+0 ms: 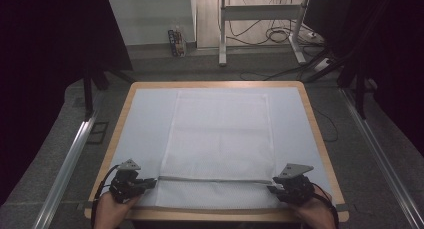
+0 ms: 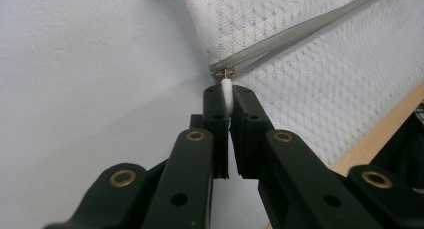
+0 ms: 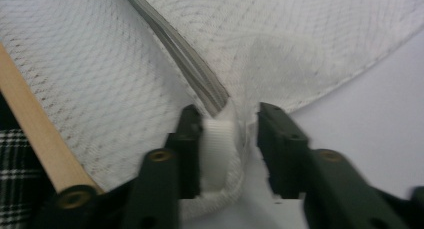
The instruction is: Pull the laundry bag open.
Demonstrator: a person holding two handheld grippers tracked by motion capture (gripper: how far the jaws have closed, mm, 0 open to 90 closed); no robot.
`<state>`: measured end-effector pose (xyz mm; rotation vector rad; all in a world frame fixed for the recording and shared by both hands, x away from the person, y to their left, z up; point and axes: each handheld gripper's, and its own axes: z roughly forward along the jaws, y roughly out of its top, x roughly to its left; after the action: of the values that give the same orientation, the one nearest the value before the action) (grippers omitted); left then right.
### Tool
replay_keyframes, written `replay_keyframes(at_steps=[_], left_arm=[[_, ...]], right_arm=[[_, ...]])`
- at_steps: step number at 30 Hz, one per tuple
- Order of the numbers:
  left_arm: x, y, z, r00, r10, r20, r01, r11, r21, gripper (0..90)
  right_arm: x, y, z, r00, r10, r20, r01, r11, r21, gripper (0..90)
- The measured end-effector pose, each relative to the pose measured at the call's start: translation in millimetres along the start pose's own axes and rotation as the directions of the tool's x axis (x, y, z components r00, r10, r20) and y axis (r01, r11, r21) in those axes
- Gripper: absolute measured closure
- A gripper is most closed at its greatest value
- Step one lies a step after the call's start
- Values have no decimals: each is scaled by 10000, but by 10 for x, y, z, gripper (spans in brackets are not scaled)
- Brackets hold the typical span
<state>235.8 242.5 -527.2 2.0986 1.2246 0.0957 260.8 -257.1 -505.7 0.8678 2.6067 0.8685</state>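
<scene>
**Both grippers at the zip ends of a mesh bag**

A white mesh bag (image 1: 220, 139) lies flat in the middle of a pale mat (image 1: 142, 124) that covers a wood-edged table (image 1: 320, 139). Its grey zipper (image 1: 215, 179) runs straight across the near end of the bag, from about 8 o'clock to about 4 o'clock on the table as the high view shows it.

The left gripper (image 1: 150, 182), held in the person's left hand (image 1: 111, 209), sits at the 8 o'clock end of the zipper. In the left gripper view its jaws are closed on the small white zipper pull (image 2: 226, 91), which stands between the tips just below the metal slider (image 2: 227, 73) at the end of the zip (the wooden table edge shows at 4 o'clock in that view).

The right gripper (image 1: 272, 187), in the right hand (image 1: 316, 211), sits at the 4 o'clock end. In the right gripper view (image 3: 227, 134) its jaws stand apart around a white fabric tab (image 3: 216, 149) at the corner of the bag; the tab lies against one jaw, while the other is clear of it, so nothing is clamped there.
</scene>
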Motion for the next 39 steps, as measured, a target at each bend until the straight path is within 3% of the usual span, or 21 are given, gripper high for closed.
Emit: replay_keyframes(at_steps=[1, 7, 12, 17, 20, 22, 23, 27, 34, 39], left_arm=[[-8, -2, 18, 9999, 101, -81, -100, 9999, 120, 856], [-32, -24, 28, 9995, 211, -214, -205, 9994, 278, 858], [-18, -45, 22, 9998, 133, -138, -128, 9995, 301, 856], [-36, -43, 27, 9994, 239, -265, -232, 9994, 264, 845], [-44, -38, 28, 9989, 347, -317, -344, 9994, 93, 730], [-65, -30, 33, 9976, 593, -355, -597, 9982, -91, 704], [-97, -30, 44, 9953, 810, -538, -825, 9962, -265, 597], [-133, -22, 64, 9883, 1200, -941, -1249, 9910, -474, 434], [-140, -16, 33, 9858, 1176, -1202, -1282, 9881, -848, 257], [-154, -28, -60, 9891, 939, -1132, -1077, 9866, -1228, 183]], right_arm=[[-1, -22, -13, 10000, 48, -51, -48, 10000, 55, 489], [5, -81, -49, 10000, -44, 12, 44, 9997, 228, 396], [-17, -155, -71, 9999, -135, 65, 132, 9991, 406, 373], [-49, -193, -106, 10000, 58, 1, -58, 9998, 202, 351], [-37, -171, -88, 9999, -15, 106, 14, 10000, 91, 291], [-36, -167, -79, 9999, 4, 123, -5, 10000, 57, 266], [-42, -155, -70, 9999, 87, 107, -86, 9999, -85, 226], [-50, -139, -79, 9996, 249, 159, -241, 9987, -450, 166], [-70, -123, -115, 9990, 453, 40, -447, 9948, -917, 101], [-109, -127, -178, 9980, 555, 303, -507, 9887, -1411, 44]])
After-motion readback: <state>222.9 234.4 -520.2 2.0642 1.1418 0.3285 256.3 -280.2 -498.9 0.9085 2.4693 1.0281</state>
